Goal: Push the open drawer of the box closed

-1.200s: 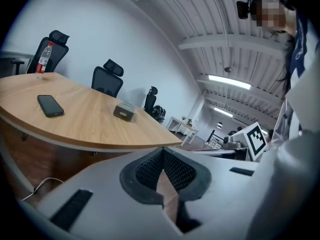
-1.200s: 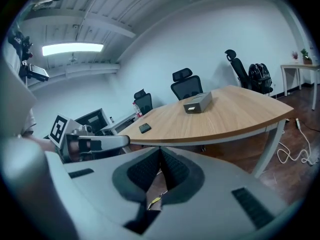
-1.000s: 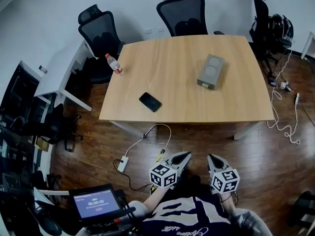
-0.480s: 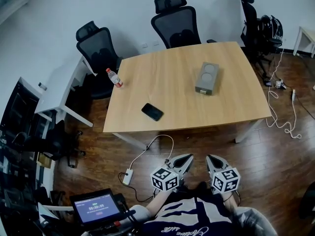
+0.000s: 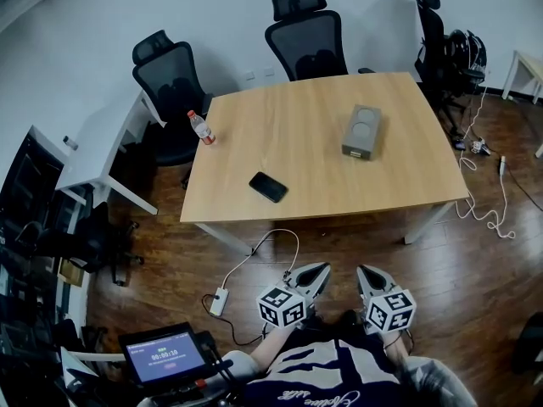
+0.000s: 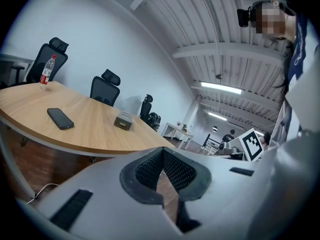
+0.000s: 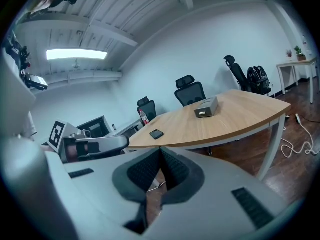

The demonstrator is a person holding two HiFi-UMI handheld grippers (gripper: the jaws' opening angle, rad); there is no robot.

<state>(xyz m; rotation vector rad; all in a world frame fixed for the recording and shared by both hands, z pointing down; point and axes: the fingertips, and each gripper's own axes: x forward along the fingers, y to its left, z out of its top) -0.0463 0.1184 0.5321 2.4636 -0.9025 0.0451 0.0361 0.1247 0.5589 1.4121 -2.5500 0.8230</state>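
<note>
The grey box [image 5: 363,131] with two round dents on top lies on the wooden table [image 5: 288,142], right of the middle, its drawer end toward me. From here I cannot tell how far the drawer stands out. It also shows small and far off in the left gripper view as the box [image 6: 123,121] and in the right gripper view as the box [image 7: 206,107]. My left gripper [image 5: 318,270] and right gripper [image 5: 365,271] hang close to my body over the floor, well short of the table. Both are shut with nothing in them: left gripper [image 6: 162,152], right gripper [image 7: 160,149].
A black phone [image 5: 268,186] and a water bottle [image 5: 201,127] are on the table's left half. Two black chairs [image 5: 307,32] stand behind it, and a white side desk [image 5: 102,134] at the left. A power strip [image 5: 218,299] and cables lie on the floor; a small screen [image 5: 163,354] sits by my left.
The head view has shifted slightly, so the table sits a touch differently in frame. Both grippers stay shut in the same place by my body.
</note>
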